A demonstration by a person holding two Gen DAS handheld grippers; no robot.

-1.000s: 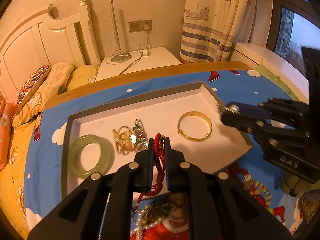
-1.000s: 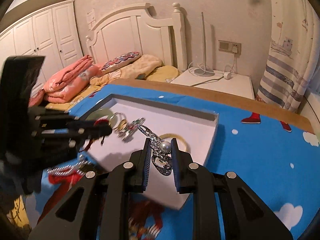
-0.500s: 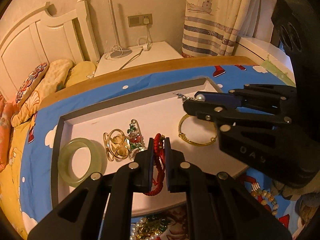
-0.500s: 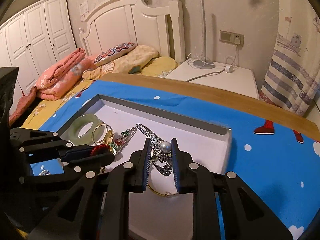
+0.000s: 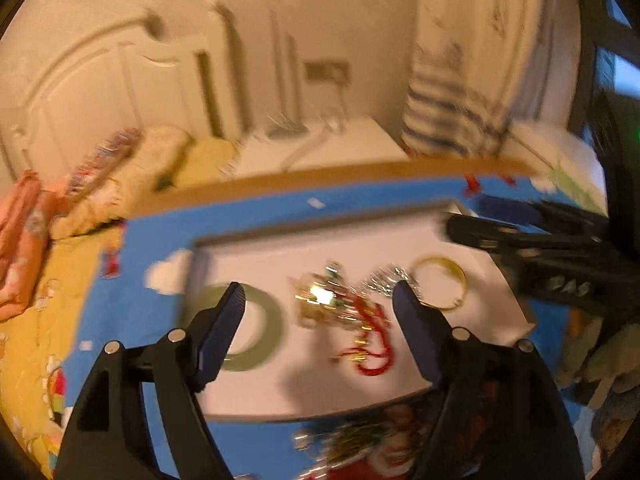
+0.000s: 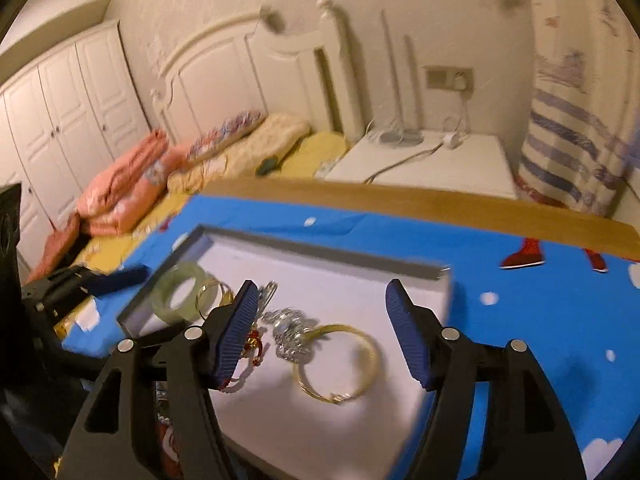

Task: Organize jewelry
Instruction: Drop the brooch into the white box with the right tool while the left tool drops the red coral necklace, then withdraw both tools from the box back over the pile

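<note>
Bedroom, blue cartoon-print cloth (image 6: 500,292) over the work surface, white tray (image 6: 320,256) set on it. My left gripper (image 5: 318,308) stands spread, its jaws having just been opening; the red cord bracelet (image 5: 370,342) lies on the tray floor between them, untouched. My right gripper (image 6: 322,312) is likewise spread, also just opened, with the silver chain piece (image 6: 290,326) lying loose against the gold bangle (image 6: 336,364). The green jade bangle (image 5: 256,328) rests at the tray's left end (both views are motion-blurred).
</note>
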